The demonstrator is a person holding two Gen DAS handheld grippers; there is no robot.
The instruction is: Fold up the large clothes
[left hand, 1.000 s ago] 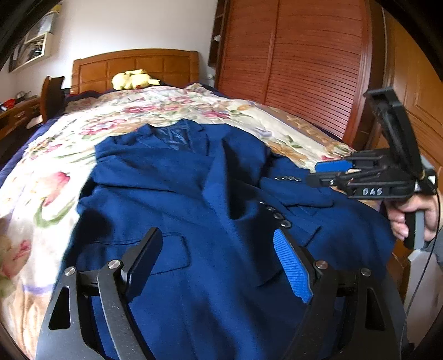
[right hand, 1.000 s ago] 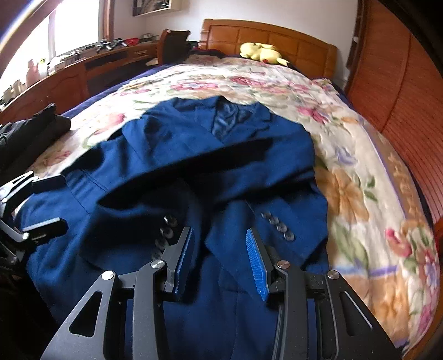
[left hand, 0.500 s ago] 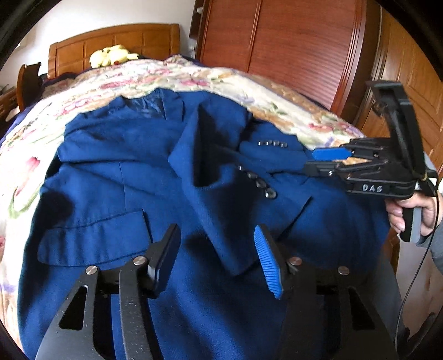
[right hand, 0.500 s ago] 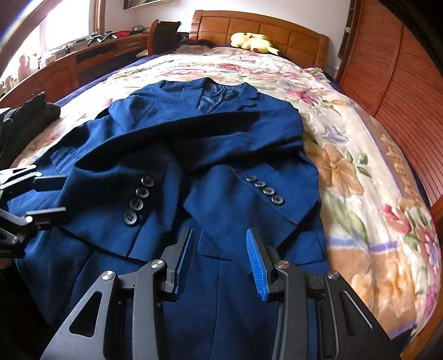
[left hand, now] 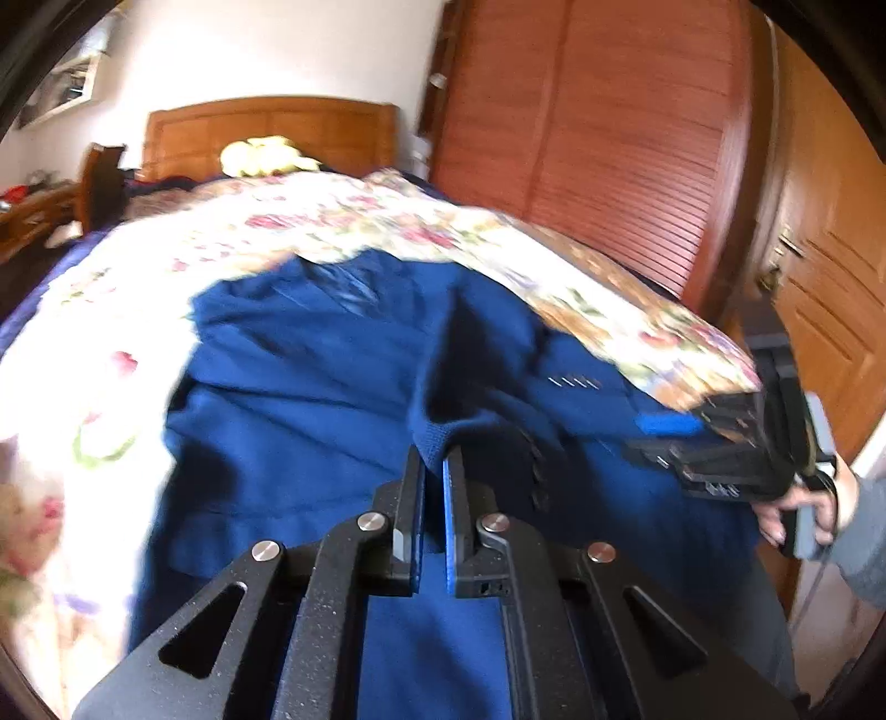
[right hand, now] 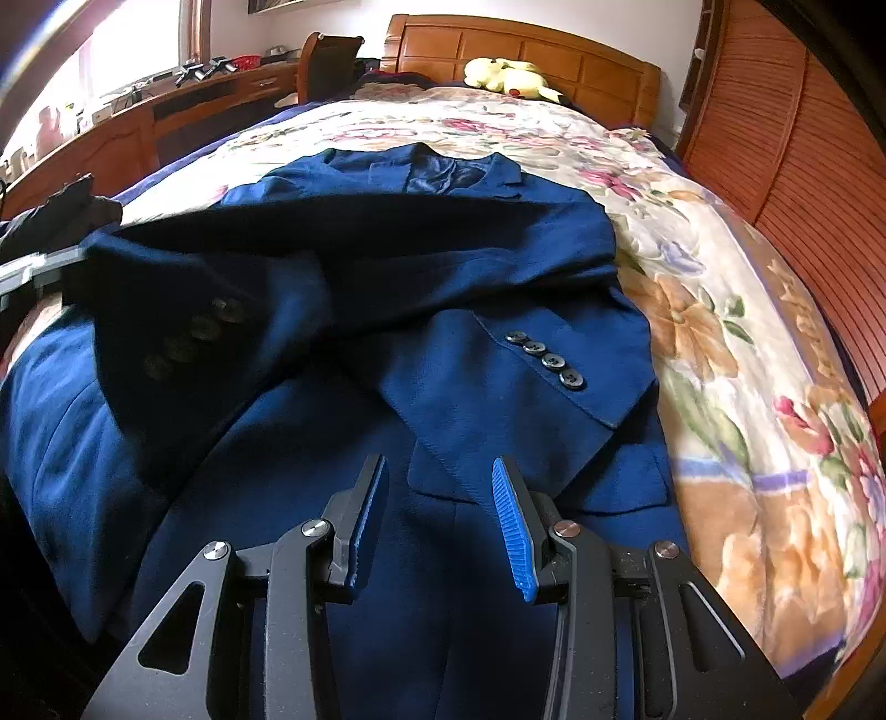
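- Blue wool-like cloth fills both views: our jacket (right hand: 387,277) lies face up on the bed (right hand: 747,343), collar toward the headboard (right hand: 554,50), both sleeves crossed over its chest.
- Our left tool (left hand: 433,471) is clamped on a raised fold of jacket cloth; in the left view the fabric peaks up between the two pads.
- Our right tool (right hand: 437,498) hangs over the lower front with its jaws part open and nothing between them; the blue ribbed pads are bare.
- We judge the jacket fairly heavy for a garment and soft but structured: the shoulders and lapels keep some shape, while the sleeves and hem drape and slide.
- Its weave looks matte and slightly coarse, so the pads should bite well; the shiny lining (right hand: 437,177) at the neck is likely slippery and a poor place to grip.
- Good holds, we think, are double-thick edges: the hem corners, the sleeve cuff (right hand: 554,376) beside its row of four dark buttons (right hand: 545,360), or the shoulder seams.
- We would keep off the buttons themselves, being hard, round and apt to slip from the pads.
- Underneath, the quilt (right hand: 720,310) is plush and floral, so it may drag on the cloth when we pull a fold across.
- On the pillows a yellow toy (right hand: 509,77) sits well apart from the jacket.
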